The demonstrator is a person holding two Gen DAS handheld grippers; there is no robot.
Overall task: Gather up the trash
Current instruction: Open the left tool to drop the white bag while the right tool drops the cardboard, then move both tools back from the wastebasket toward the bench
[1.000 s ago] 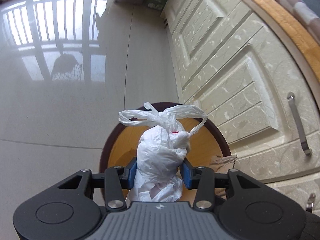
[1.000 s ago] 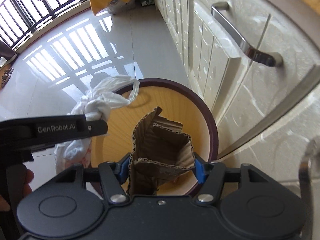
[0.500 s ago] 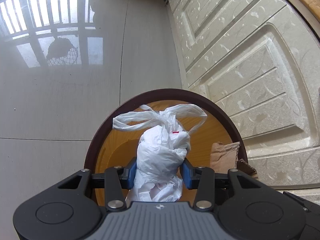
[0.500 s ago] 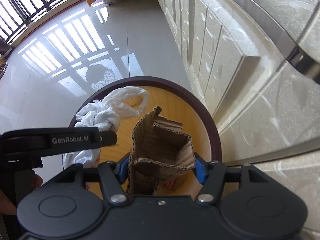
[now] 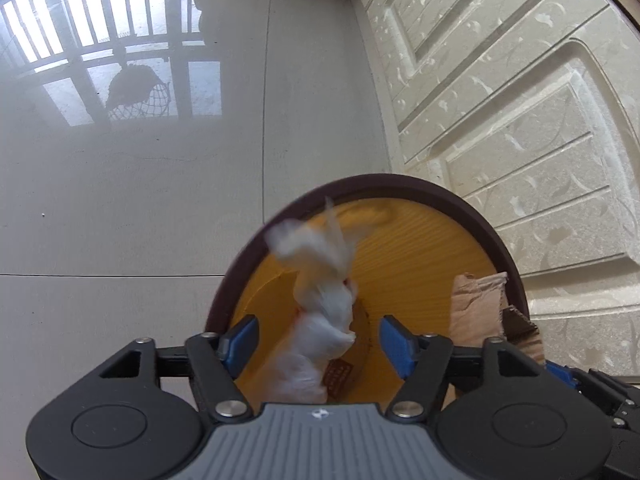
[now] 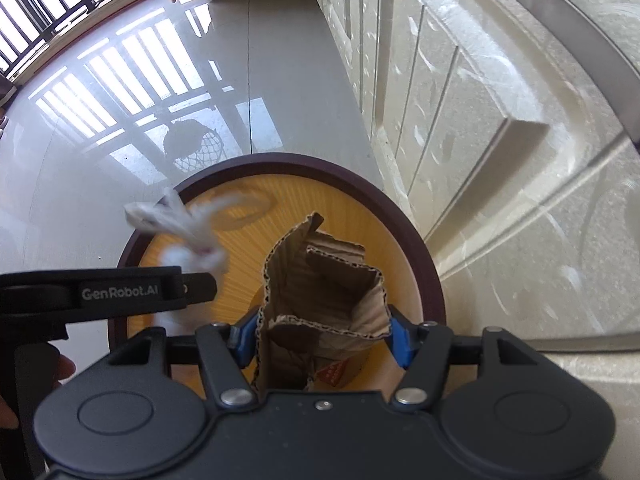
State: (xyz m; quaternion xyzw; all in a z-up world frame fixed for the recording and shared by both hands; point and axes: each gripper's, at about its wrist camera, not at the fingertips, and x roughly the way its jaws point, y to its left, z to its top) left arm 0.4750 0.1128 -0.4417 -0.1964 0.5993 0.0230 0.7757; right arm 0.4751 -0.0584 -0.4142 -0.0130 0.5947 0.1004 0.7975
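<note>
bag drops toward the bin as cardboard waits its turn

your left gripper (image 5: pixel 318 338) points steeply down over the round bin (image 5: pixel 476 220), its jaws opening, the blue pads standing clear on both sides of the knotted white plastic bag (image 5: pixel 324 312). the bag sits between them, blurred, with its tied handles flaring up near the bin's dark rim on the floor side, and it looks to be falling free into the yellow interior. your right gripper (image 6: pixel 320 336) is tipped just as steeply beside it, its pads pressed on a folded piece of corrugated cardboard (image 6: pixel 324 292) held over the same opening.

the risks, as judged from here: the bag's loose handles ride close to the rim on the floor side, and if they catch there the bag could hang on the edge or tip out onto the tiled floor (image 5: pixel 132 200). the cardboard is stiff, and its torn top rises well above your pads. let go at a tilt and it may bridge the mouth of the bin or lean on the rim nearest the cream cabinet doors (image 5: pixel 520 120) rather than drop in. your two grippers are also close together over one opening, so a sideways move by either could knock the other or nudge the cardboard loose early.

a hand shows at the left edge of the right wrist view, on the left gripper's handle.
</note>
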